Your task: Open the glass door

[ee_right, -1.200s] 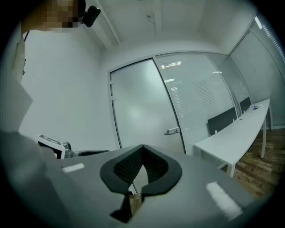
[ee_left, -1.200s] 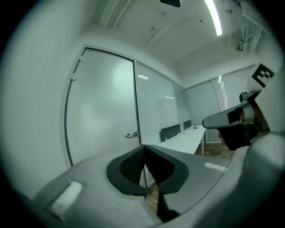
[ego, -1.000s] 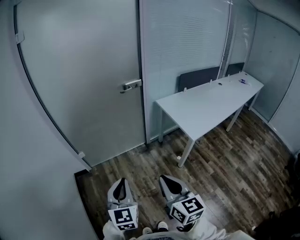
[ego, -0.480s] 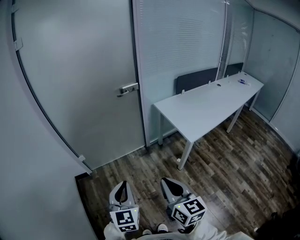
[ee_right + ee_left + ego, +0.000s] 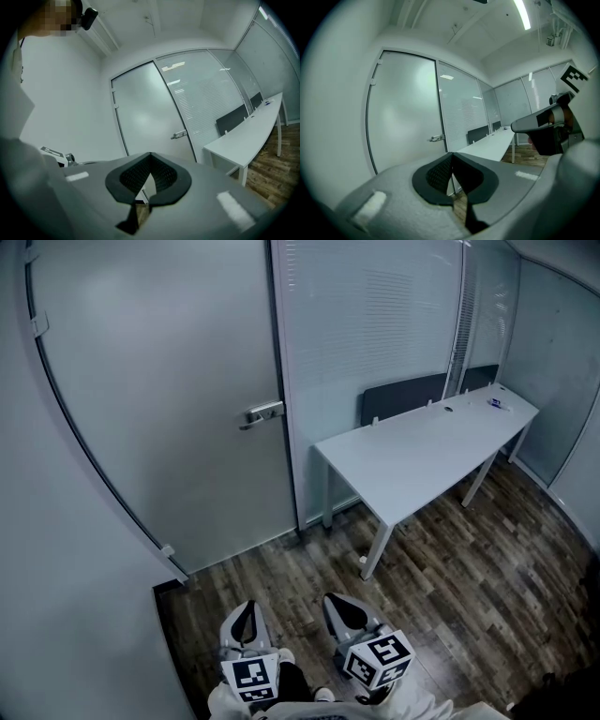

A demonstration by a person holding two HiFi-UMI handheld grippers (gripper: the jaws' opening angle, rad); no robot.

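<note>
Since a second ago a dark shape (image 5: 292,679), a shoe or trouser leg half hidden behind the marker cubes, has appeared at six o'clock. The table (image 5: 422,456) has slid slightly toward three o'clock in the head view. The glass door (image 5: 159,381) stands closed at eleven o'clock, frosted, with its top cut off. The left tongs (image 5: 245,622) are clenched on nothing and well apart from the door. The right tongs (image 5: 345,610) meet at their tips and are empty too. The door handle (image 5: 265,413) sits at twelve o'clock, untouched. On the table's far end lies a small item (image 5: 498,403), too tiny to identify.
</note>
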